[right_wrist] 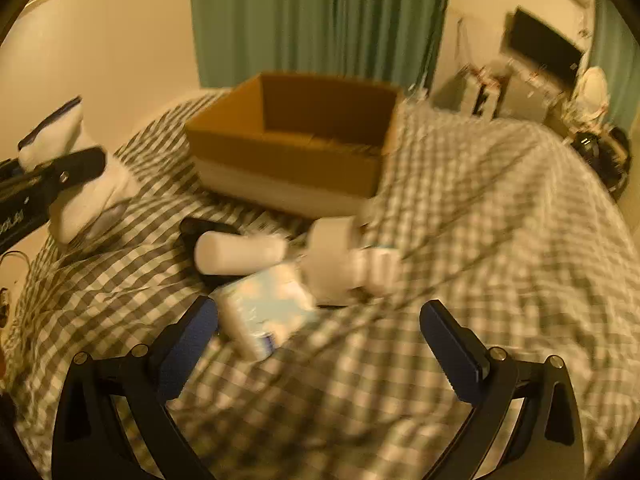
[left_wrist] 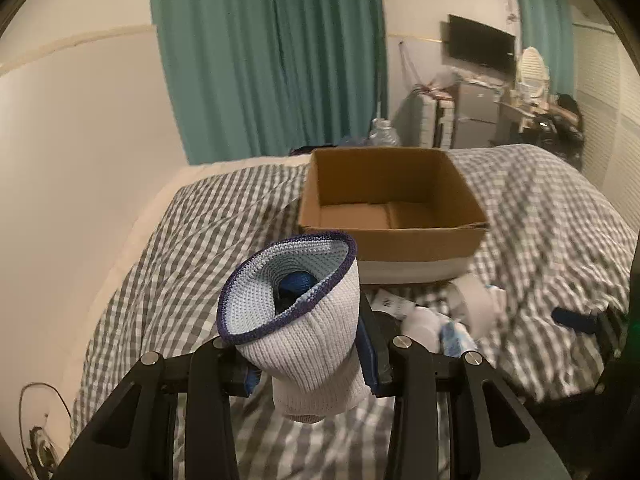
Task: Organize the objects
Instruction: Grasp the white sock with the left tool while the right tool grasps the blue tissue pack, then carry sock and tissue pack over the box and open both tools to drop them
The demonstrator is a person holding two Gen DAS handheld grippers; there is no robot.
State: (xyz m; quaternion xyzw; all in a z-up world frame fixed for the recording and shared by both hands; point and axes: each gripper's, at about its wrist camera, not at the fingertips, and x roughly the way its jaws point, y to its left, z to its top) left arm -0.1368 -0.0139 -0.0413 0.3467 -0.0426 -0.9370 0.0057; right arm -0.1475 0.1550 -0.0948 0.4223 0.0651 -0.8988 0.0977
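My left gripper (left_wrist: 308,372) is shut on a white knitted glove (left_wrist: 308,344) with a dark blue cuff, held above the checked bed cover. The glove and the left gripper (right_wrist: 76,168) also show at the left edge of the right wrist view. An open cardboard box (left_wrist: 392,236) stands on the bed beyond the glove, with nothing visible inside. My right gripper (right_wrist: 320,332) is open above the cover, with nothing between its fingers. Just ahead of it lies a pile: a tissue pack (right_wrist: 264,312), a white roll (right_wrist: 240,256) and a tape roll (right_wrist: 332,260).
The grey-and-white checked bed cover (right_wrist: 480,240) fills both views. Green curtains (left_wrist: 272,60) hang behind the bed. A TV (left_wrist: 480,44), a fridge and a cluttered desk stand at the far right. A white wall runs along the bed's left side.
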